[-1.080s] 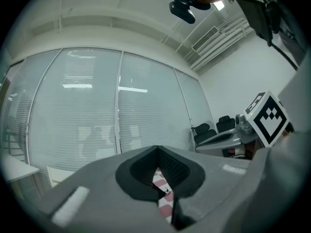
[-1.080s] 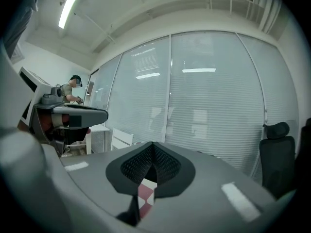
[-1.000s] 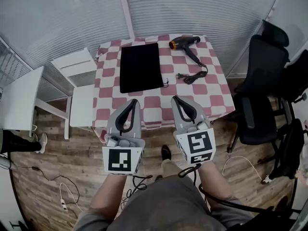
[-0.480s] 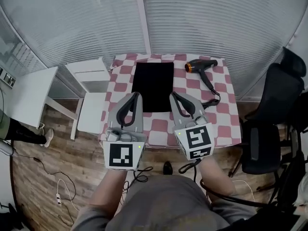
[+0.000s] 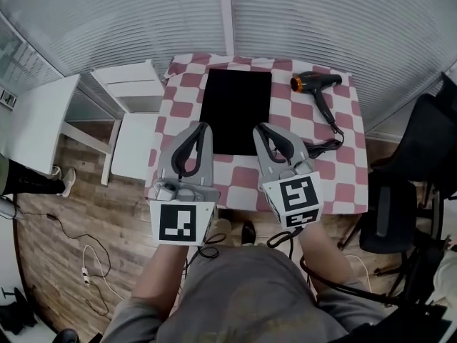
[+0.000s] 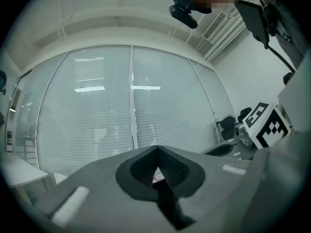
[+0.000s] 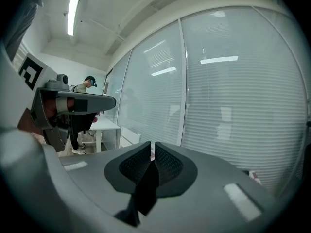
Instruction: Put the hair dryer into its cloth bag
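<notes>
A flat black cloth bag [image 5: 235, 109] lies in the middle of the red-and-white checked table [image 5: 187, 84]. The black hair dryer [image 5: 314, 84] with an orange ring lies at the table's far right, its cord [image 5: 327, 143] trailing toward me. Both grippers hover over the table's near half, short of the bag's near edge. My left gripper [image 5: 203, 126] [image 6: 156, 148] is shut and holds nothing. My right gripper [image 5: 260, 128] [image 7: 152, 144] has just been opening; a thin slit shows between its tips, with nothing in it.
A white chair [image 5: 136, 113] and a white desk [image 5: 36, 127] stand left of the table. Black office chairs [image 5: 418, 148] crowd its right side. Cables [image 5: 89, 259] lie on the wooden floor, where a person's legs [image 5: 28, 184] stand at far left. Window blinds run behind the table.
I have stepped up to the table, and both grippers have gone from in front of its near edge to over the cloth, close to the bag. The right jaws have parted slightly.
</notes>
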Demonstrator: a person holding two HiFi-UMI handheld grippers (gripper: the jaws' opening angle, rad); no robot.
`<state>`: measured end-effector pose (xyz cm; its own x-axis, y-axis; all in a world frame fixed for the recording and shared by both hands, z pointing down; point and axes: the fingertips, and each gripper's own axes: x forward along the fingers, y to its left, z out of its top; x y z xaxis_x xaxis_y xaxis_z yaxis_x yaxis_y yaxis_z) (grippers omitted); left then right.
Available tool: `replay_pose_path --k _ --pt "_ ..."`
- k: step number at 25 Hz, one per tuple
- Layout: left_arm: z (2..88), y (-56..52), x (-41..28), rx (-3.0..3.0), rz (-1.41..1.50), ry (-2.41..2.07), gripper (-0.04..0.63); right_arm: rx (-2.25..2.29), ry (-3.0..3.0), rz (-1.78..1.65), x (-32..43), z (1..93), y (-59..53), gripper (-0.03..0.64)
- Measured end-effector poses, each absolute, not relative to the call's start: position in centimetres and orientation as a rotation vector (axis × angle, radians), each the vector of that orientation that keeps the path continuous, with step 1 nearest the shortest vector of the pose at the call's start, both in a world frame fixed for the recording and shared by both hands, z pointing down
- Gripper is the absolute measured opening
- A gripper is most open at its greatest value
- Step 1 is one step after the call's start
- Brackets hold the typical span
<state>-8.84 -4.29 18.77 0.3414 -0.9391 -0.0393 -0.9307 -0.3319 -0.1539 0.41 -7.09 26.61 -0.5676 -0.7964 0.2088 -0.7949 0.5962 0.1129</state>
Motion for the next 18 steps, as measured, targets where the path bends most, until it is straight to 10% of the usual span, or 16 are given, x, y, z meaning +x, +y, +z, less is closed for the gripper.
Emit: replay_pose_path --k 18 --pt "34.2 -11.1 -10.8 -2.687 -0.340 1.620 0.000 1.095 -2.210 0.447 -1.6 48.3 -10.7 0.156"
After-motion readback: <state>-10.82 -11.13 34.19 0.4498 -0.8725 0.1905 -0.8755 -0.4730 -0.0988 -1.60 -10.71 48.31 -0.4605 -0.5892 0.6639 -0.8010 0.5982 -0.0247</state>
